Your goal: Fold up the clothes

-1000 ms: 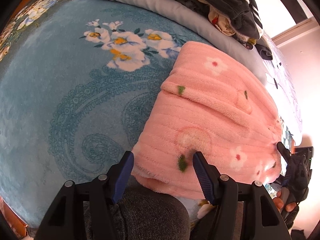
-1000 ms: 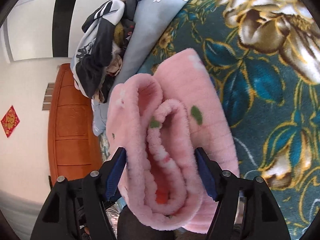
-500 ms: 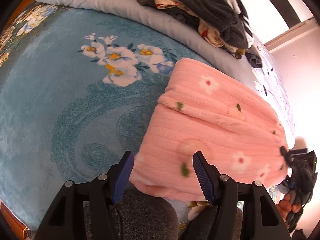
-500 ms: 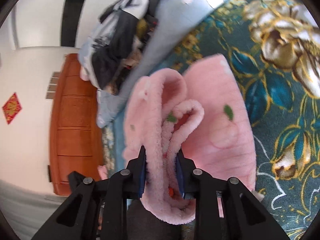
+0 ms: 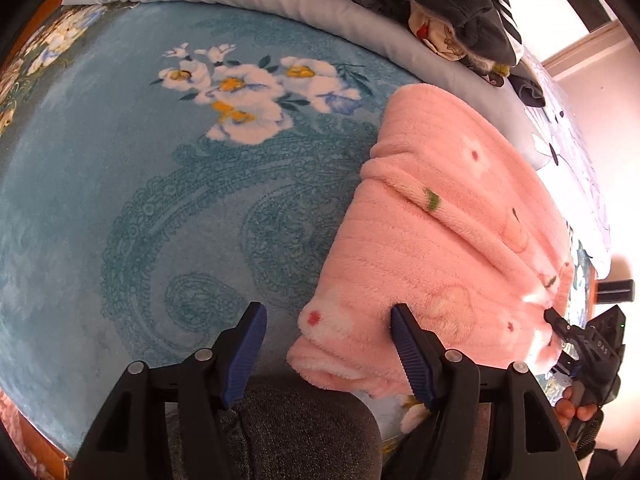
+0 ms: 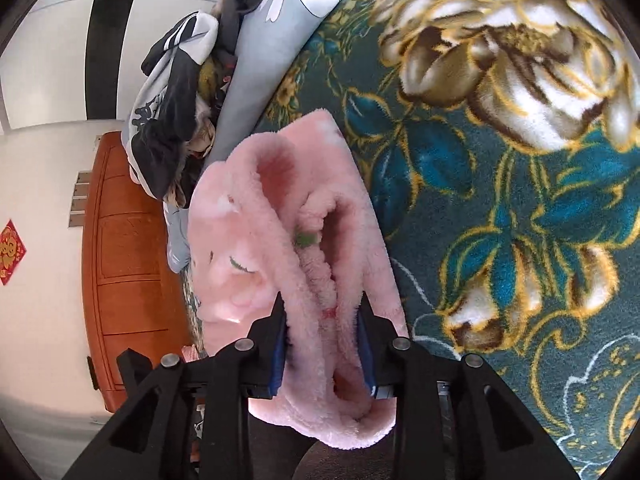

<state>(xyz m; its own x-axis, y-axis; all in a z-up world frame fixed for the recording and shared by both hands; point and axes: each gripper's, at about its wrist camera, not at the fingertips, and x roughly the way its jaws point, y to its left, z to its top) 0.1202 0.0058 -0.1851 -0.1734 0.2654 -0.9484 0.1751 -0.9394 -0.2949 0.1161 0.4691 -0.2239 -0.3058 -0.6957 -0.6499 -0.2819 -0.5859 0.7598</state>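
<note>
A pink fleece garment [image 5: 440, 240] with small flowers lies folded on the blue flowered blanket [image 5: 160, 200]. My left gripper [image 5: 328, 316] hangs over its near corner, open and opening a little more. The corner lies between the fingers and only the right finger [image 5: 404, 332] brushes the fleece. In the right wrist view my right gripper [image 6: 323, 340] has its pads pressed on the thick folded edge of the pink garment [image 6: 240, 240], though its jaws are easing open. The same right gripper [image 5: 556, 320] shows in the left wrist view at the garment's far right edge, with a hand [image 5: 576, 408] behind it.
A pile of dark and patterned clothes [image 5: 440, 0] sits on a grey-blue quilt [image 5: 280, 12] at the back of the bed. A person's grey-trousered knee [image 5: 300, 432] is under the left gripper. An orange-brown wooden cabinet [image 6: 128, 260] stands beyond the bed edge.
The right gripper's wide jaws closed on the fleece's folded edge, then eased slightly. The garment's near corner has come further in between the left fingers.
</note>
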